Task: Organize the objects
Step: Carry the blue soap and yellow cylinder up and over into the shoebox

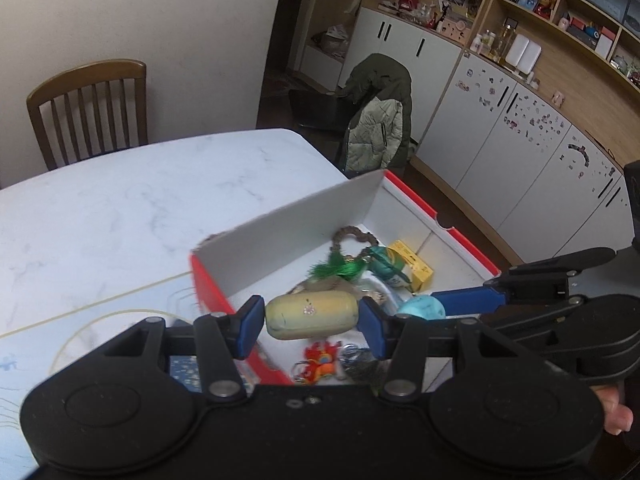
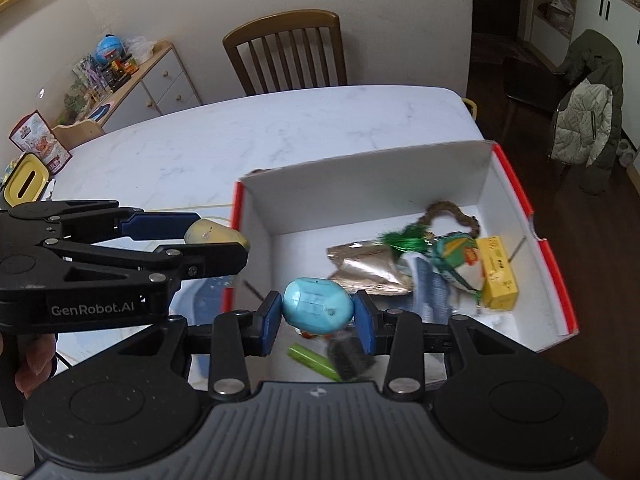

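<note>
— Grippers first: what does each one have?

— The left gripper (image 1: 311,316) is closed on a pale yellow oval piece (image 1: 311,315), one blue pad at each end, held above the near corner of the box (image 1: 280,228). The right gripper (image 2: 318,310) pinches a turquoise faceted egg (image 2: 318,307) the same way, over the box's near end.

— And under them?

— In the left wrist view, a red-orange keychain figure (image 1: 320,362) lies on the white floor of the box; in the right wrist view, a light green tube (image 2: 314,361) beside a dark blurred item I cannot identify.

— Farther in?

— A crumpled gold foil pouch (image 2: 366,270), a green tassel (image 2: 404,242), a brown beaded loop (image 2: 454,212) and a yellow carton (image 2: 496,272) against the right wall, all bunched together.

— The box itself?

— White inside, red-orange outside, open-topped, standing on a white marble-patterned table (image 2: 280,132). Beyond the table's far edge stands a wooden chair (image 2: 286,54).
</note>
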`<action>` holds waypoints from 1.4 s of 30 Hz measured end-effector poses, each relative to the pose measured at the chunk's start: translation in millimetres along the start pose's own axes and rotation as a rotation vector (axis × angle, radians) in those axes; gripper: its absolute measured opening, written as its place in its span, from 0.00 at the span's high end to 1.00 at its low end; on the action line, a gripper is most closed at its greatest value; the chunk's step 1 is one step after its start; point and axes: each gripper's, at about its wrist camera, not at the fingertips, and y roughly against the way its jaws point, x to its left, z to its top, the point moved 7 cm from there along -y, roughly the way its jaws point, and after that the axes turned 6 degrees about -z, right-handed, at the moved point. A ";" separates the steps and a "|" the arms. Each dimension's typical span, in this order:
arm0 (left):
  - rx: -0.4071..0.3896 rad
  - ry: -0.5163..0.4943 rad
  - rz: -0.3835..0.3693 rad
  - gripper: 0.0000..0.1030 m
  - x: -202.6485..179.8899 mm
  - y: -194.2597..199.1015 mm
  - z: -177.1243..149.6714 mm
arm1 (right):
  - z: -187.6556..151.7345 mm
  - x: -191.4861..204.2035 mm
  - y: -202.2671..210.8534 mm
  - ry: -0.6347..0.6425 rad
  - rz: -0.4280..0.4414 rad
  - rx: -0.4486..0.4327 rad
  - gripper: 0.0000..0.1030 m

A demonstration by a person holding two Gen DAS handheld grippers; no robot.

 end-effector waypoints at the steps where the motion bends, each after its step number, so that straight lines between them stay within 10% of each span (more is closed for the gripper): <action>1: 0.005 -0.002 0.000 0.51 -3.0 -4.0 0.0 | -0.6 -5.4 -1.0 0.004 -0.005 0.000 0.63; 19: 0.156 -0.010 0.000 0.51 -33.2 -80.8 -16.3 | -13.2 -84.4 -43.1 0.056 -0.101 0.098 0.63; 42: 0.298 0.038 0.025 0.51 -19.0 -137.8 -34.6 | -22.9 -95.2 -92.2 0.093 -0.128 0.171 0.63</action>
